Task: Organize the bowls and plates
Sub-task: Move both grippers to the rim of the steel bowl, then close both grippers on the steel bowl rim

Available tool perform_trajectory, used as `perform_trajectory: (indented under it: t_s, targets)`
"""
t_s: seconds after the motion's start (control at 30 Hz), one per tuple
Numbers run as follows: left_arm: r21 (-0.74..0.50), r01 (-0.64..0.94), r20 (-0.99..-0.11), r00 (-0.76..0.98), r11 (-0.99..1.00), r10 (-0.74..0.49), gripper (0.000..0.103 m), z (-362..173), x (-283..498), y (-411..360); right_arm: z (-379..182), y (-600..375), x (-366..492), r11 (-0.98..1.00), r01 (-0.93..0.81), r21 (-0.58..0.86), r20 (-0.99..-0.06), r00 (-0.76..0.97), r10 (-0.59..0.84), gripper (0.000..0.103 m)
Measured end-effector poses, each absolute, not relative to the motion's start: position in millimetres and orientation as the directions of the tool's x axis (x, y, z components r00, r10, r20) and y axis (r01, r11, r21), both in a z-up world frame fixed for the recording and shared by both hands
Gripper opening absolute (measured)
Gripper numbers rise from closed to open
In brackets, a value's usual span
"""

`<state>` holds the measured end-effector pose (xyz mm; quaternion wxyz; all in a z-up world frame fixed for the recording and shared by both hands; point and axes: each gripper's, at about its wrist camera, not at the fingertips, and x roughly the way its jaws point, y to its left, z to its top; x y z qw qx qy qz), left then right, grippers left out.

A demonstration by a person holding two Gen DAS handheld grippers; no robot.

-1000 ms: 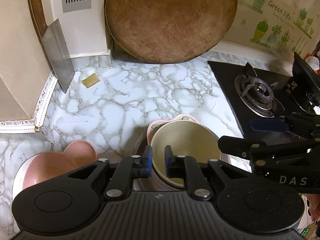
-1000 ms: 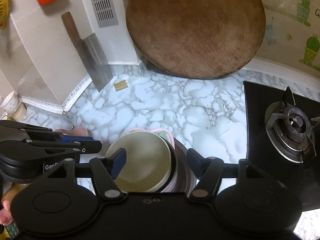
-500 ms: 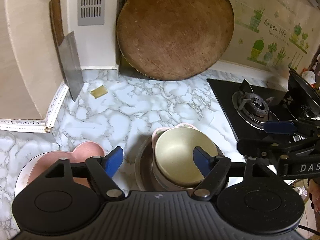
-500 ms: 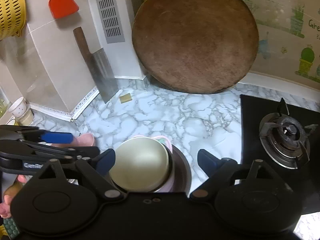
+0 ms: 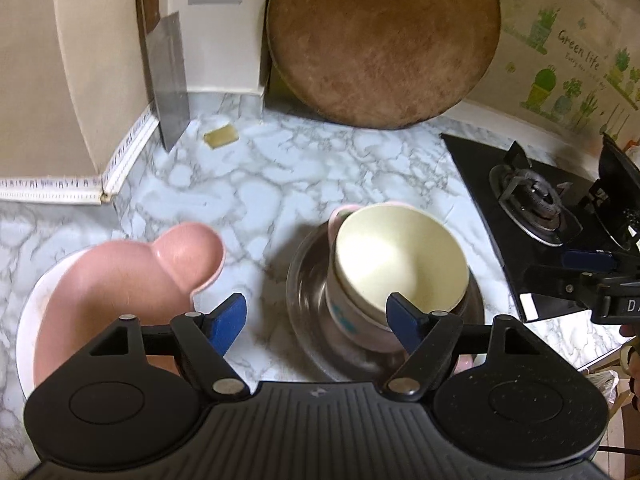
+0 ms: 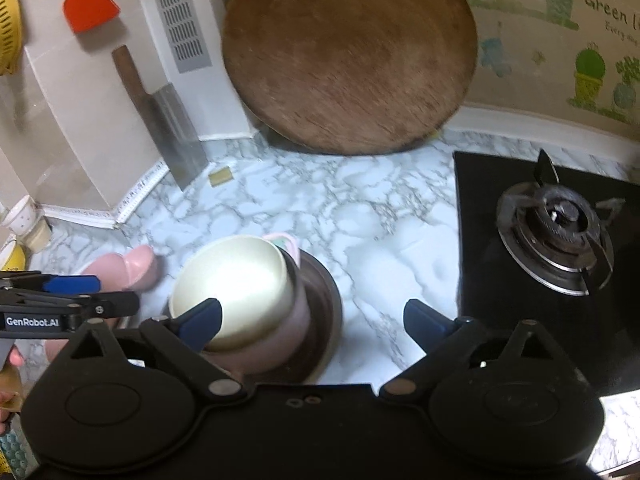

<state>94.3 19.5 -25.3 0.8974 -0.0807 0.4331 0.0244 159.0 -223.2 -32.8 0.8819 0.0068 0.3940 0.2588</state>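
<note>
**Hovering over stacked bowls**

Nesting in a pink bowl [image 5: 360,336] on a steel plate [image 5: 304,304], the cream bowl [image 5: 400,260] sits on the marble tabletop [image 5: 280,184]. Left tongs [image 5: 316,322] gape empty; right tongs [image 6: 312,320], just widening, hold nothing. Pink heart dish [image 5: 120,276] at nine o'clock.

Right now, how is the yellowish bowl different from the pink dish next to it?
The yellowish bowl is round and deep; the pink dish is lumpy-shaped and shallower. The yellowish bowl sits tilted on top of a stack, inside a pink cup in a metal bowl; the pink dish lies in a white plate. Both are on the marble counter, and neither tool holds them.
</note>
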Motion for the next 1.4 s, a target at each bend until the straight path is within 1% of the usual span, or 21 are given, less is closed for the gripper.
perform_trajectory:
  t_s: [0.13,0.27,0.43,0.5,0.67,0.7,0.73,0.77,0.8,0.83,0.87,0.9,0.93,0.97,1.03,1.1,1.13,1.2,1.3,1.4]
  targets:
    - [-0.121,-0.128,-0.795,0.607,0.984,-0.019,0.077,-37,97,23,-46,-229,164,0.871,-0.439,0.223,-0.708,0.541,0.454,0.097]
    - [-0.112,-0.139,-0.809,0.588,0.984,-0.01,0.077,-51,101,24,-61,-230,172,0.871,-0.437,0.225,-0.73,0.516,0.448,0.095]
    - [-0.103,-0.14,-0.819,0.574,0.985,-0.004,0.077,-67,106,26,-81,-231,184,0.868,-0.433,0.241,-0.753,0.481,0.449,0.089]
    - [-0.102,-0.139,-0.819,0.573,0.985,-0.003,0.077,-71,108,26,-88,-230,190,0.866,-0.434,0.248,-0.765,0.46,0.45,0.084]
    - [-0.105,-0.152,-0.832,0.554,0.983,-0.004,0.075,-84,115,27,-102,-223,201,0.863,-0.436,0.254,-0.785,0.428,0.447,0.077]
    - [-0.102,-0.152,-0.834,0.552,0.983,-0.001,0.073,-86,116,27,-105,-221,203,0.865,-0.435,0.252,-0.79,0.423,0.443,0.075]
    - [-0.105,-0.15,-0.835,0.55,0.983,-0.005,0.068,-87,117,27,-107,-219,206,0.865,-0.433,0.253,-0.795,0.417,0.441,0.073]
    - [-0.109,-0.148,-0.837,0.547,0.983,-0.011,0.064,-89,118,27,-109,-217,208,0.864,-0.433,0.256,-0.798,0.411,0.442,0.069]
    - [-0.109,-0.147,-0.839,0.543,0.983,-0.011,0.063,-91,120,26,-111,-215,211,0.864,-0.431,0.258,-0.801,0.404,0.441,0.065]
    - [-0.105,-0.147,-0.841,0.541,0.984,-0.009,0.06,-92,122,26,-113,-214,213,0.865,-0.43,0.26,-0.805,0.398,0.44,0.064]
    - [-0.104,-0.143,-0.841,0.541,0.984,-0.01,0.055,-93,123,25,-114,-212,215,0.863,-0.431,0.262,-0.808,0.391,0.441,0.059]
    - [-0.106,-0.14,-0.843,0.538,0.985,-0.014,0.052,-95,124,25,-116,-209,217,0.861,-0.434,0.263,-0.811,0.384,0.441,0.055]
    - [-0.107,-0.138,-0.846,0.533,0.985,-0.018,0.047,-97,126,24,-117,-206,218,0.861,-0.438,0.26,-0.814,0.381,0.44,0.054]
    - [-0.112,-0.135,-0.848,0.529,0.985,-0.024,0.039,-98,128,24,-117,-204,218,0.859,-0.443,0.255,-0.815,0.38,0.438,0.052]
    - [-0.117,-0.133,-0.851,0.524,0.984,-0.031,0.032,-100,131,23,-118,-199,219,0.853,-0.457,0.251,-0.818,0.372,0.44,0.046]
    - [-0.12,-0.133,-0.85,0.526,0.984,-0.033,0.029,-100,133,22,-119,-196,220,0.85,-0.463,0.249,-0.82,0.366,0.44,0.036]
    - [-0.119,-0.132,-0.849,0.527,0.984,-0.032,0.024,-100,134,22,-119,-194,221,0.848,-0.468,0.247,-0.821,0.364,0.44,0.034]
    - [-0.11,-0.133,-0.851,0.524,0.985,-0.025,0.023,-100,136,21,-119,-192,221,0.846,-0.476,0.241,-0.823,0.362,0.438,0.028]
    - [-0.1,-0.135,-0.852,0.524,0.986,-0.014,0.02,-100,137,21,-118,-187,220,0.842,-0.49,0.228,-0.821,0.368,0.436,0.022]
    - [-0.097,-0.139,-0.853,0.522,0.985,-0.011,0.018,-99,137,22,-116,-183,217,0.845,-0.499,0.191,-0.825,0.385,0.414,0.019]
